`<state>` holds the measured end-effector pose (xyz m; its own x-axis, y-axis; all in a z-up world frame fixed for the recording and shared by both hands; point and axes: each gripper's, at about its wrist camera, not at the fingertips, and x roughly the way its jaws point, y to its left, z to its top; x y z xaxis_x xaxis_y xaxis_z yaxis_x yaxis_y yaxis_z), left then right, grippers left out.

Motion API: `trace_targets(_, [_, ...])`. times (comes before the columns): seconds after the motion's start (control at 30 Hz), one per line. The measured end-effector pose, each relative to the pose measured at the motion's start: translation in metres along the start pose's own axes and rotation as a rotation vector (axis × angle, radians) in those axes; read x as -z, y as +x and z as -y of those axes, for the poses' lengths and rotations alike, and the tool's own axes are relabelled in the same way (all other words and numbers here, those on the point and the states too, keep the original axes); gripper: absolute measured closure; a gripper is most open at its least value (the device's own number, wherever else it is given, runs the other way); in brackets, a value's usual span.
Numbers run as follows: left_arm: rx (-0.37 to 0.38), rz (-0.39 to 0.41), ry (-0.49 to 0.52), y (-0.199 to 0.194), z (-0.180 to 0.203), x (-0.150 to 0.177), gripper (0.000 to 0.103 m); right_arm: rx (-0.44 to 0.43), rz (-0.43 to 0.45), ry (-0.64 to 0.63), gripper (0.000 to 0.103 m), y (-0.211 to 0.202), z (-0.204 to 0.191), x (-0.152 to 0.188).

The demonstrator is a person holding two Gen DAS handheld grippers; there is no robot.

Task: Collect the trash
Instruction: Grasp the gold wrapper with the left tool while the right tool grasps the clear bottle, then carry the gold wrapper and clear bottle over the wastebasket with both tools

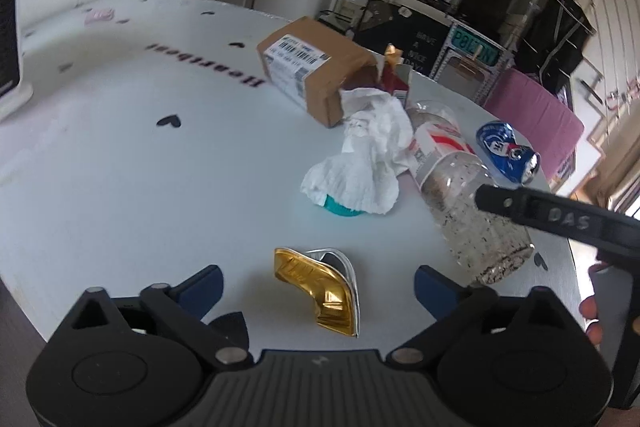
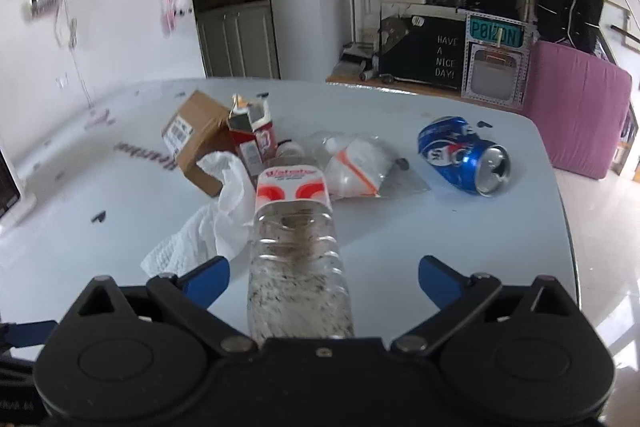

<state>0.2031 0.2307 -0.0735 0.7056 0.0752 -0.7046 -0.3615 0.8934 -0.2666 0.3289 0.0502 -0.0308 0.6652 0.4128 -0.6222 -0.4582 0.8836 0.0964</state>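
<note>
A crushed gold can [image 1: 320,291] lies on the white table [image 1: 120,167] between the blue fingers of my left gripper [image 1: 318,285], which is open and not touching it. A clear plastic bottle [image 2: 298,267] with a red and white label lies lengthwise between the fingers of my right gripper [image 2: 324,281], which is open with gaps on both sides. That bottle [image 1: 472,211] and part of the right gripper's black body [image 1: 560,221] show in the left wrist view. Crumpled white tissue [image 1: 368,163] covers a teal lid [image 1: 340,209]. A dented blue can [image 2: 466,155] lies to the right.
A brown cardboard box [image 1: 312,75] lies open on its side with a red carton [image 2: 252,139] at its mouth. A clear plastic bag [image 2: 356,163] sits behind the bottle. The table's rounded right edge [image 2: 560,195] is close; a pink block [image 2: 580,107] stands beyond.
</note>
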Motion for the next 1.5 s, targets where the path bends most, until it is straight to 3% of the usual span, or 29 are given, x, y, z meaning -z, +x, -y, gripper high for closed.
trace_targets(0.1, [0.012, -0.013, -0.031, 0.004, 0.0, 0.002, 0.014, -0.022, -0.052, -0.029, 0.02, 0.012, -0.007, 0.0])
trace_targets(0.17, [0.012, -0.016, -0.042, 0.006, 0.001, 0.004, 0.02, -0.02, -0.084, -0.046, 0.04, 0.015, -0.01, 0.004])
trace_targets(0.5, [-0.034, 0.005, -0.004, 0.017, 0.01, 0.006, 0.034, 0.01, -0.112, -0.093, 0.041, -0.042, 0.008, 0.045])
trace_targets(0.63, [-0.043, 0.011, 0.035, 0.02, 0.014, 0.005, 0.054, -0.021, -0.119, -0.043, 0.04, -0.051, 0.017, 0.049])
trace_targets(0.97, [0.003, 0.042, 0.113, 0.008, 0.023, 0.006, 0.055, -0.054, -0.121, -0.027, 0.043, -0.034, 0.013, 0.042])
trace_targets(1.5, [0.079, 0.156, 0.152, -0.04, 0.076, -0.009, 0.055, -0.054, 0.064, 0.045, 0.043, -0.117, 0.057, 0.027])
